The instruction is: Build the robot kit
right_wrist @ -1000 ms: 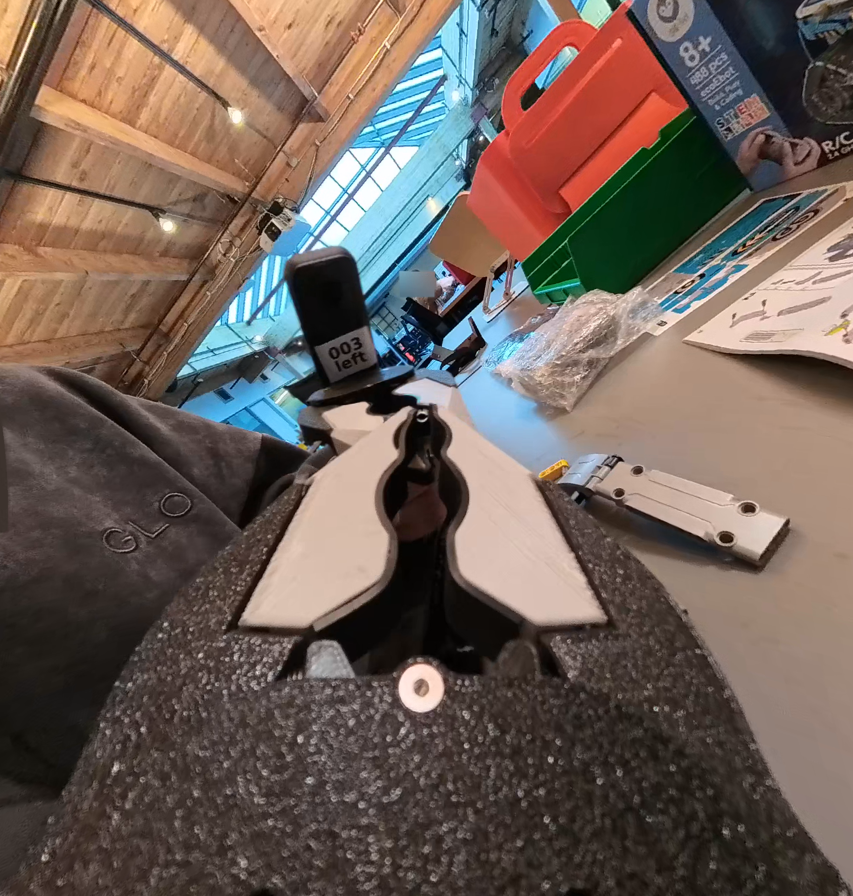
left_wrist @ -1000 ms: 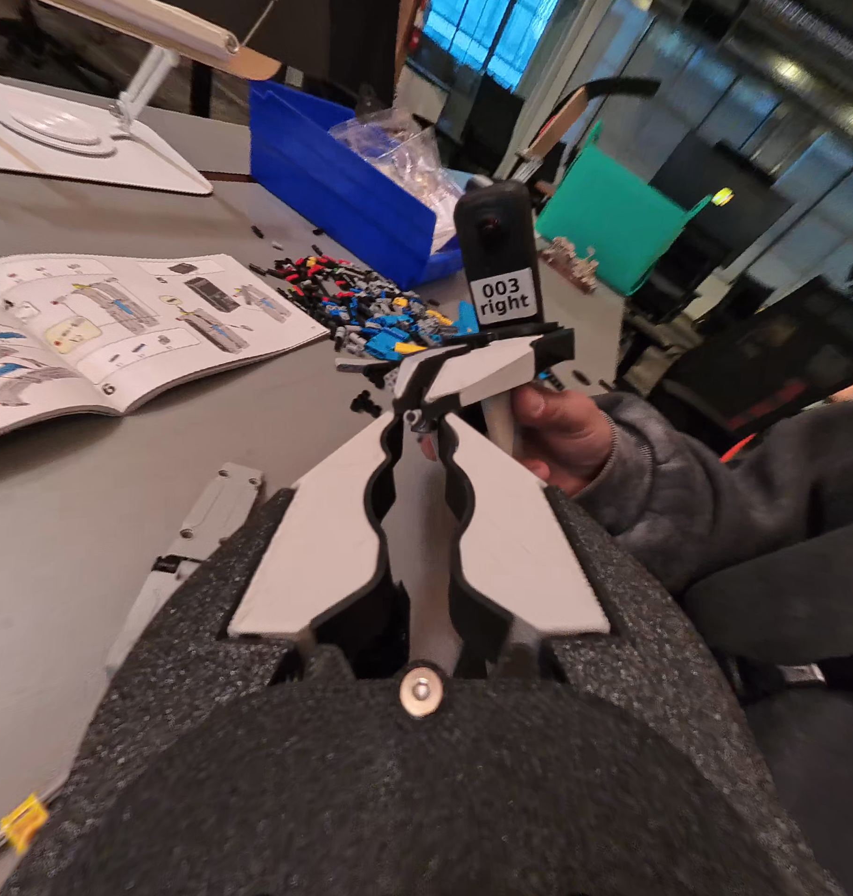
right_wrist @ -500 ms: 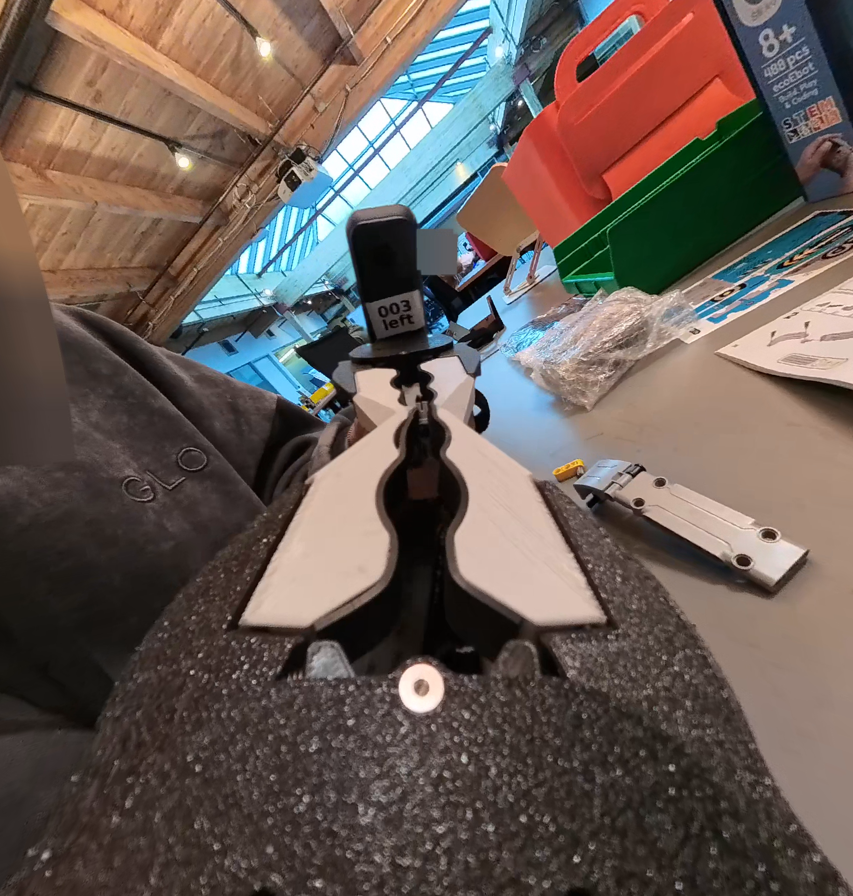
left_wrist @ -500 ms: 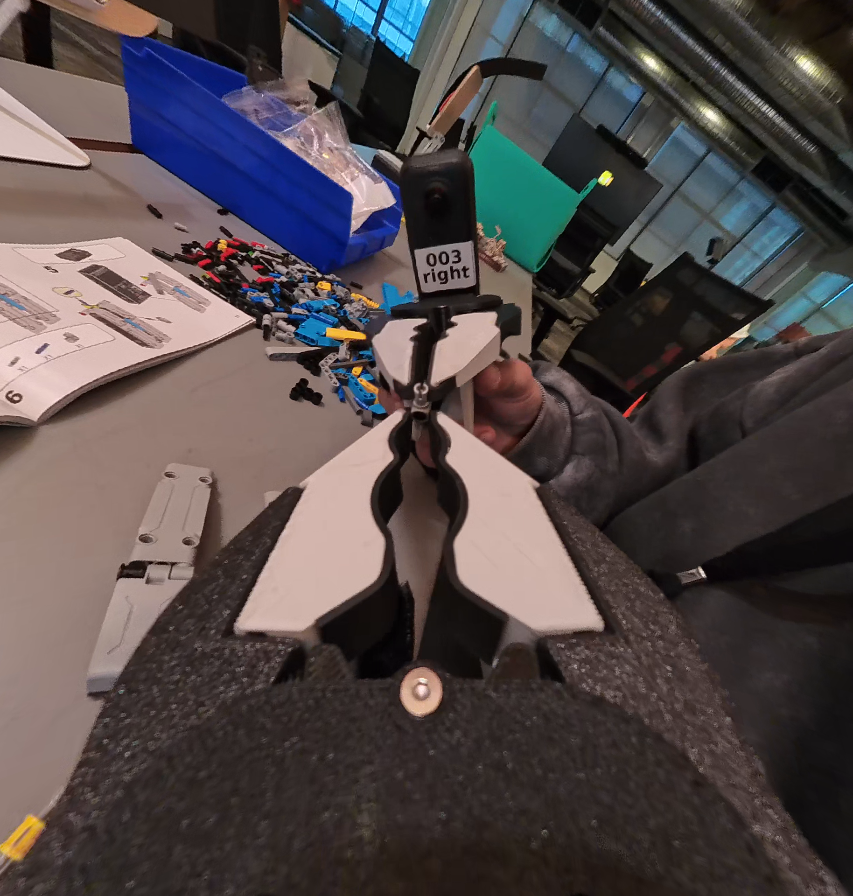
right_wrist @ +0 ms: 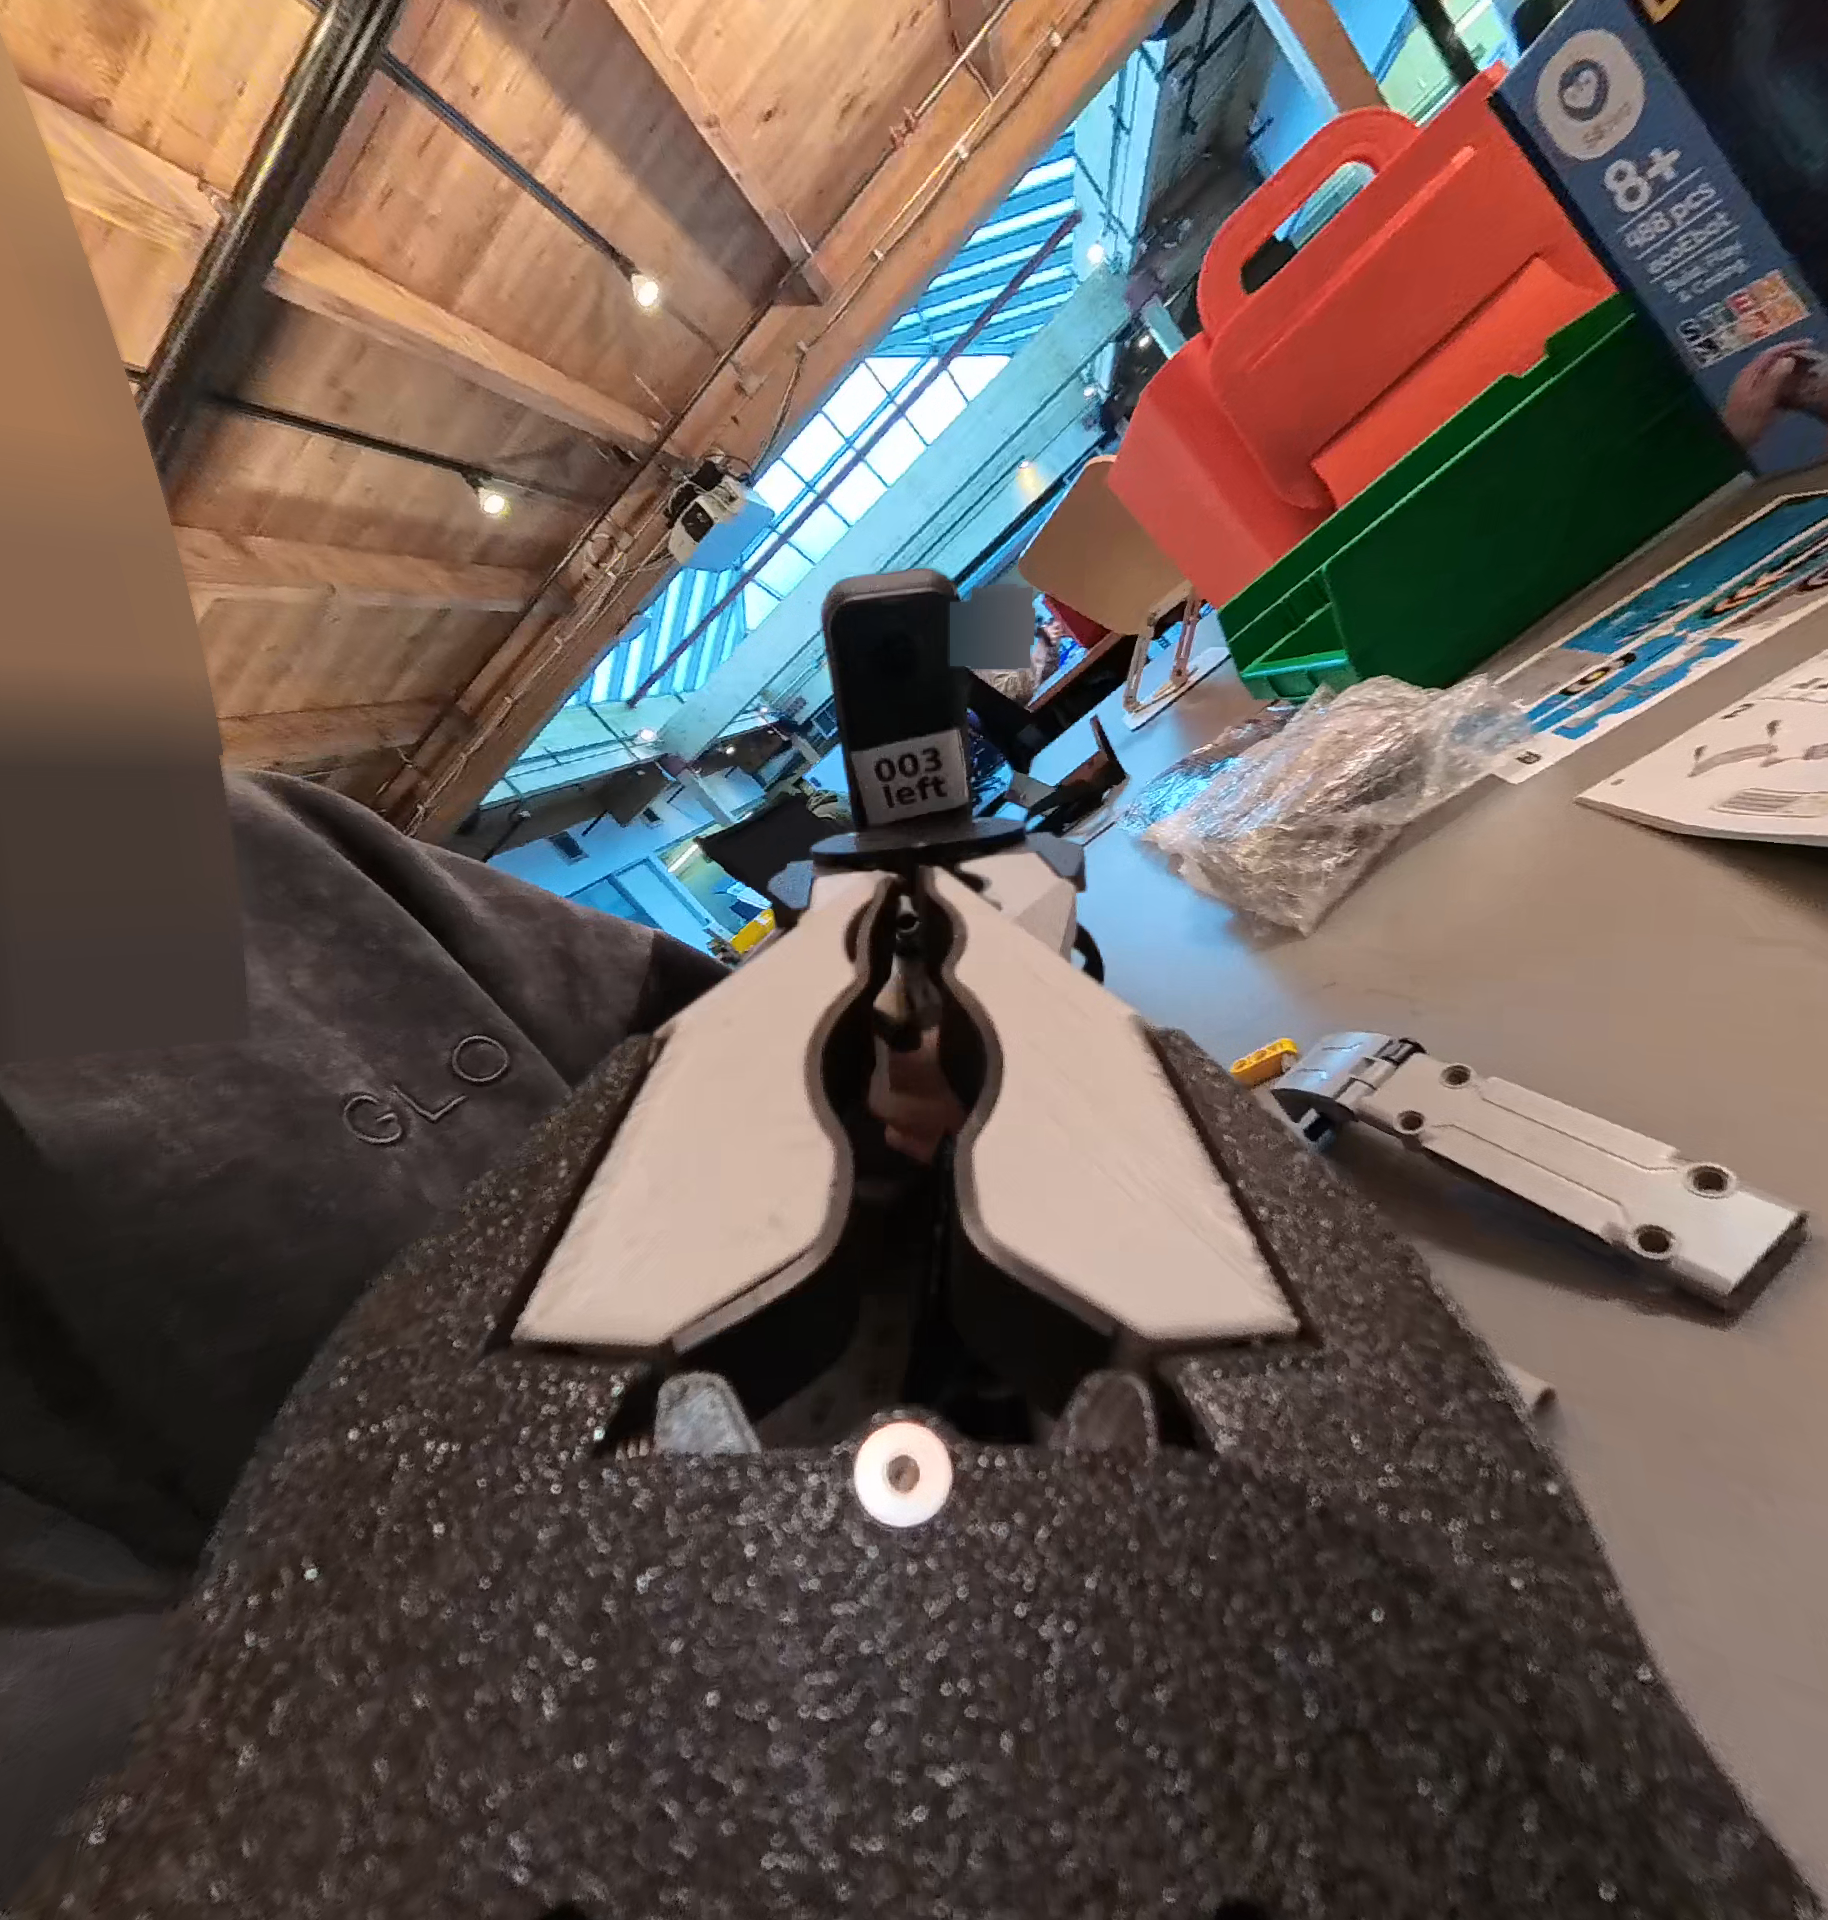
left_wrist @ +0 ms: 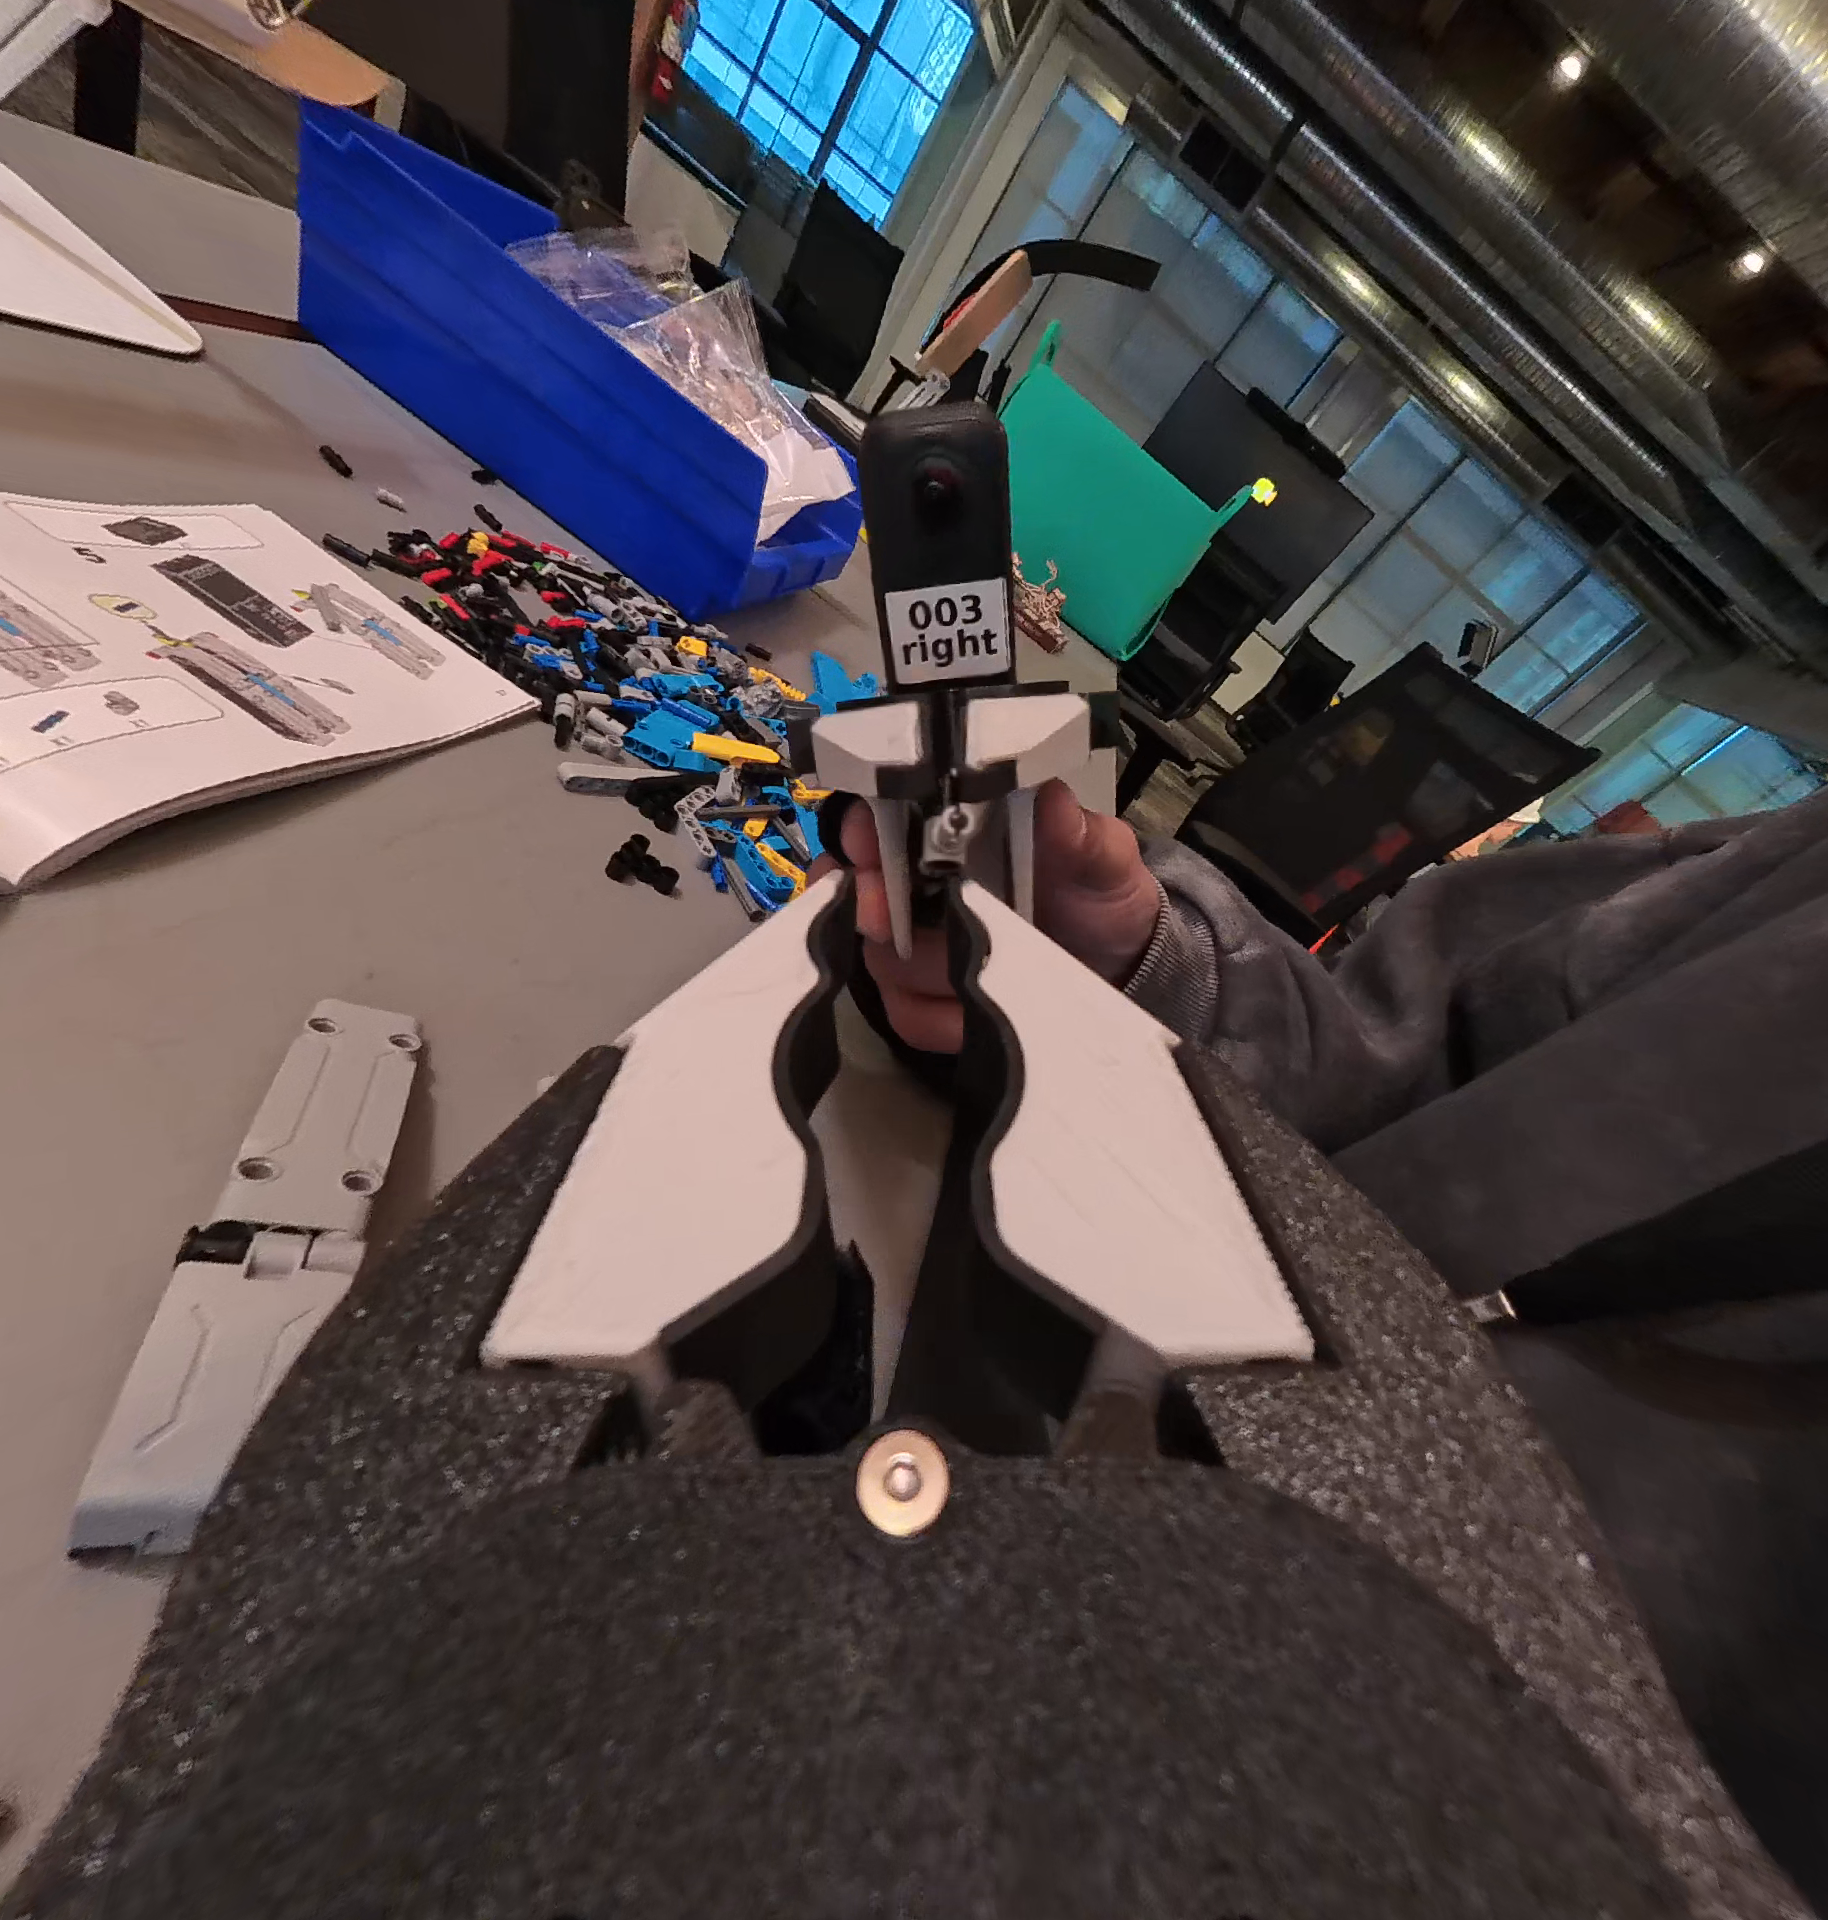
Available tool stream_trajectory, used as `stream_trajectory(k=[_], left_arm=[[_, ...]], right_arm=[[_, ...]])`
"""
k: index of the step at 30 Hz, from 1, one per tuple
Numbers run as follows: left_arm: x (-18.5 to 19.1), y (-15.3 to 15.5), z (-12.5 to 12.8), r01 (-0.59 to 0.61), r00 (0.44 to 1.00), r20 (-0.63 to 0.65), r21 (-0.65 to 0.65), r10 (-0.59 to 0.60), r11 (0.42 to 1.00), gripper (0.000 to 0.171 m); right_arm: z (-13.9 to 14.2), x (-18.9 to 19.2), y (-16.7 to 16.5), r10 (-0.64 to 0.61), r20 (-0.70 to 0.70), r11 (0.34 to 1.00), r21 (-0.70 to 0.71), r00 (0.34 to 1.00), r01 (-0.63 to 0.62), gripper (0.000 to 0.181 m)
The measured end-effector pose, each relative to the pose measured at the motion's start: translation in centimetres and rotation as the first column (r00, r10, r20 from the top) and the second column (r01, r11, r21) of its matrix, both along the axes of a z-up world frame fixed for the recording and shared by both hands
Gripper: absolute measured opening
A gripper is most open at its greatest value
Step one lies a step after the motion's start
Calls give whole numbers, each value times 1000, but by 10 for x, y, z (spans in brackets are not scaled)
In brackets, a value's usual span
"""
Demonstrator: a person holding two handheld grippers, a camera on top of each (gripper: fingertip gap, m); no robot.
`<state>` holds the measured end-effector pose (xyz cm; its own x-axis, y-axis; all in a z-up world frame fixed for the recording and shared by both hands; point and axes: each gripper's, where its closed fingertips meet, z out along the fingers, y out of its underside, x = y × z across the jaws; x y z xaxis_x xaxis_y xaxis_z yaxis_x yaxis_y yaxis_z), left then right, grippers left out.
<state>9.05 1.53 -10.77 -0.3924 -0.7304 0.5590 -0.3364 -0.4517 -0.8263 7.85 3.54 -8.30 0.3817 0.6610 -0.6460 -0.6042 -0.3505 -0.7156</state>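
My two grippers face each other tip to tip above the table edge. In the left wrist view my left gripper [left_wrist: 899,894] has its jaws a small gap apart with nothing clearly between them. Just past its tips a small grey connector piece [left_wrist: 946,836] sits in the closed tips of the right gripper [left_wrist: 943,805], held by a hand [left_wrist: 1081,883]. In the right wrist view my right gripper [right_wrist: 905,899] is nearly closed on that small dark piece [right_wrist: 905,925], with the left gripper [right_wrist: 1035,899] right behind it.
A long grey hinged panel [left_wrist: 266,1226] lies on the grey table [left_wrist: 390,914], also in the right wrist view [right_wrist: 1533,1164]. Beyond lie a pile of small coloured parts [left_wrist: 661,686], an open instruction booklet [left_wrist: 193,665], a blue bin [left_wrist: 536,416], a plastic bag [right_wrist: 1325,790] and green and red bins [right_wrist: 1461,551]. The tips of both grippers are at nearly the same place.
The right gripper has turned to face my left gripper squarely and come closer. Both views have swung, and the small piece stays at the meeting tips.
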Motion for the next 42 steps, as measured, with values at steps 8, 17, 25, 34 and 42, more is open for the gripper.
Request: stream_trajectory(k=[8, 17, 25, 34, 42], left_arm=[[-1, 4, 10, -32, 997, 71, -25, 34, 999, 1], [-3, 12, 10, -33, 997, 63, -79, 38, 996, 0], [-4, 10, 18, 16, 997, 83, -248, 4, 969, 0], [-5, 14, 19, 51, 996, 82, -390, -21, 920, 0], [-4, 18, 10, 19, 999, 40, -346, -6, 938, 0]], right_arm=[[1, 6, 0, -26, -10, 1000, 2, 1000, 26, 2], [-2, 4, 2, -47, 46, 999, 2, 998, 47, 3], [5, 5, 0, -44, 26, 998, 39, 999, 43, 3], [6, -6, -7, -52, 187, 995, 99, 981, 34, 0], [-6, -1, -1, -127, 312, 990, 93, 941, 103, 0]])
